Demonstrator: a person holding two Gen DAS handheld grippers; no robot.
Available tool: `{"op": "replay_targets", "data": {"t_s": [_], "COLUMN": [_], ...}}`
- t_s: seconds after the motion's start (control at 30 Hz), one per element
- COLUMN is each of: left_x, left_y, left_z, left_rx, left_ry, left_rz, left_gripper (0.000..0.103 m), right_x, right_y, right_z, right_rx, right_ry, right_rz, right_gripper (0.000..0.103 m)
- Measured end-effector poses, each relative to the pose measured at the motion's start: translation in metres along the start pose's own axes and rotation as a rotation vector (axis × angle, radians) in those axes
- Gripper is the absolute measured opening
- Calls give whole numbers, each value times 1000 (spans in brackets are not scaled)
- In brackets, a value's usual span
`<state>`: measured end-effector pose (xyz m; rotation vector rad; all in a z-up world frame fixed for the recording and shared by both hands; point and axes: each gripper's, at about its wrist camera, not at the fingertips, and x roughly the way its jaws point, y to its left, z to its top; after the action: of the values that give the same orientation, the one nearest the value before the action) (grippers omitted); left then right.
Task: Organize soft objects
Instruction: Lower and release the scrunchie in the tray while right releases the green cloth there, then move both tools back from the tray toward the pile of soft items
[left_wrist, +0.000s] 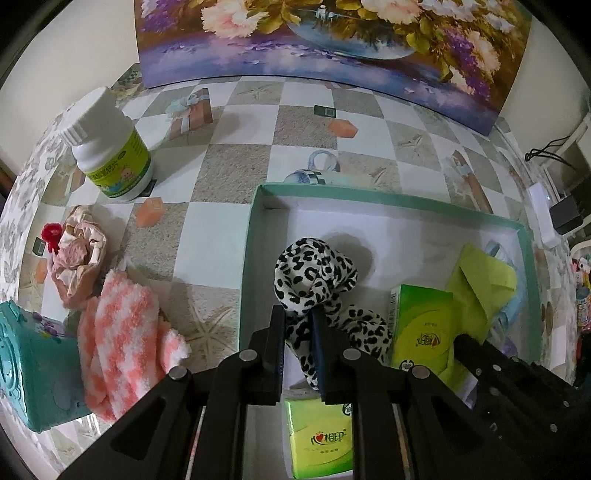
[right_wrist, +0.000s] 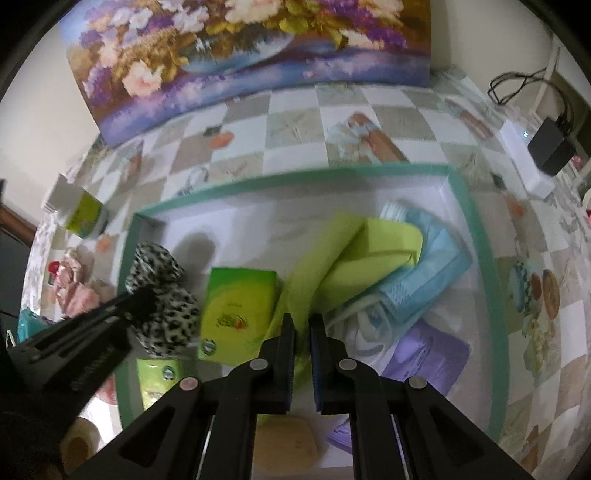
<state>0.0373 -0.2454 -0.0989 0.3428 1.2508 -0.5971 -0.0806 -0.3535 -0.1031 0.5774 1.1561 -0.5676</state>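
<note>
Leopard-print fabric (left_wrist: 317, 273) is pinched between the nearly closed jaws of the left gripper (left_wrist: 298, 321), low over the white floor of the green-rimmed box (left_wrist: 369, 192). Its long axis trails near and right from the fingertips. The right gripper (right_wrist: 303, 328) is clenched, seemingly on the green cloth (right_wrist: 354, 254); blur leaves this uncertain.

Both grippers pointed steeply downward.
The left gripper (left_wrist: 298, 317) is clamped on leopard-print fabric (left_wrist: 314, 273) between its fingers; the right gripper (right_wrist: 303, 328) is held nearly closed.
</note>
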Motion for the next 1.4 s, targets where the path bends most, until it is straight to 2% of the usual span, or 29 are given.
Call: {"op": "replay_targets", "data": {"t_s": [0.3,0.67,0.7,0.77,0.8,0.93,1.0,1.03,1.07,1.13,1.17,1.27,1.4], "left_x": [5,-10,-13,-18,-24,-40,-47,-50,-52,-56,-56,-53,-44], "left_y": [2,10,10,10,9,13,17,19,20,25,27,35,47], "left_z": [5,9,10,11,12,17,19,20,21,22,22,22,21], "left_rx": [-4,-28,-28,-22,-16,-24,-31,-33,-34,-43,-47,-59,-80], "left_ry": [23,56,59,54,42,16,7,-2,-13,-42,-51,-54,-33], "left_rz": [-1,-15,-20,-8,5,-6,-2,9,18,45,62,109,146], "left_gripper": [19,34,35,48,50,51,60,72,78,79,81,91,92], "right_x": [9,5,3,-2,-3,-13,-20,-23,-27,-31,-33,-34,-27], "right_y": [-4,0,0,1,2,3,3,3,4,4,4,4,-1], "right_z": [-5,-1,0,2,3,5,6,7,7,8,9,10,9], "right_rx": [9,11,12,14,14,8,8,8,9,16,19,22,44], "right_ry": [21,31,30,26,25,10,1,-3,-9,-19,-25,-26,0], "right_rz": [-4,-2,2,1,-5,-9,-10,-12,-15,-30,-39,-50,-54], "right_gripper": [9,12,15,25,30,31,31,32,34,61,66,69,82]}}
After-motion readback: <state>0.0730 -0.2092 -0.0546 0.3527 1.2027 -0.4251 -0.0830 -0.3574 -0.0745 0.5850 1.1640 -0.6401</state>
